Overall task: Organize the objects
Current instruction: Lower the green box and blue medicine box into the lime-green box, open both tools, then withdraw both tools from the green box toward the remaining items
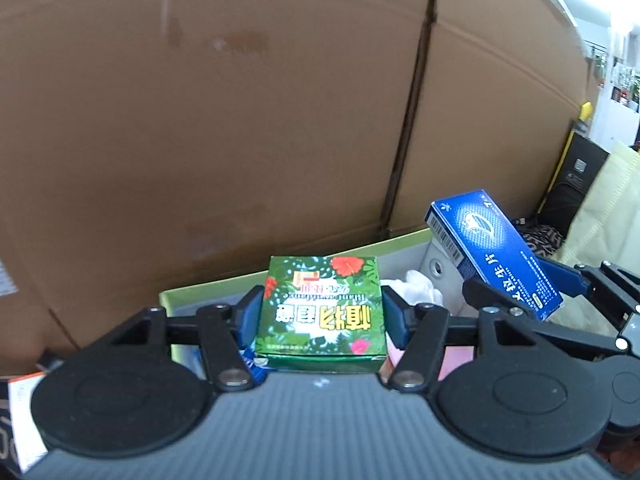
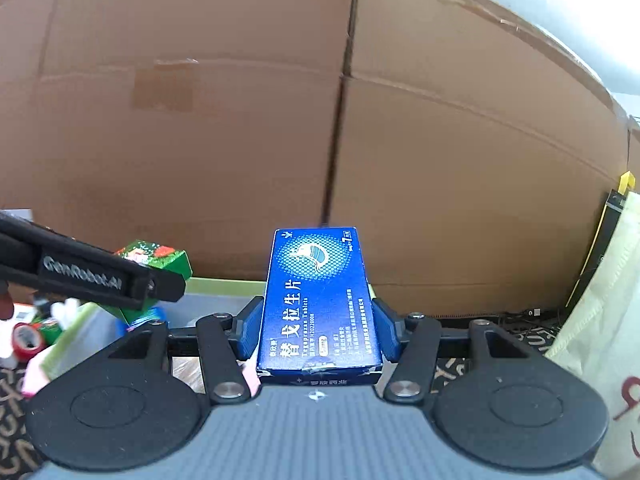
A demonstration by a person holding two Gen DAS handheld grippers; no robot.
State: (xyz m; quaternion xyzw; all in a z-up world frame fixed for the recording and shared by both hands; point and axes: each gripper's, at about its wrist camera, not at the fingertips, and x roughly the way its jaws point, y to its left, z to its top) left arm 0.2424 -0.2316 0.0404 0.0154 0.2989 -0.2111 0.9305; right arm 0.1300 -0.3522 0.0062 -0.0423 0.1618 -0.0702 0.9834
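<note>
Left tongs (image 1: 322, 314) are clamped on one green floral-print box (image 1: 322, 312), its two blue pads (image 1: 250, 316) pressing the box's sides; the box is held above a green-rimmed storage bin (image 1: 208, 290) with a grey inside. Right tongs (image 2: 316, 330) are clamped the same way on one blue tablet box (image 2: 318, 304), printed in white Chinese characters and "Tablets", held lengthwise between the two pads. In the left wrist view that blue tablet box (image 1: 496, 252) shows to the right, tilted, over the bin's right end, with something white and crumpled (image 1: 420, 286) lying in the bin below it. In the right wrist view the green box (image 2: 154, 260) appears at left, partly behind a black arm of the left tool marked "GenRobot.AI". One red tape roll (image 2: 26, 340) lies at the far left. Two large cardboard cartons (image 2: 460, 160) stand side by side behind everything. One cream bag (image 2: 600, 320) leans at the right edge.
</note>
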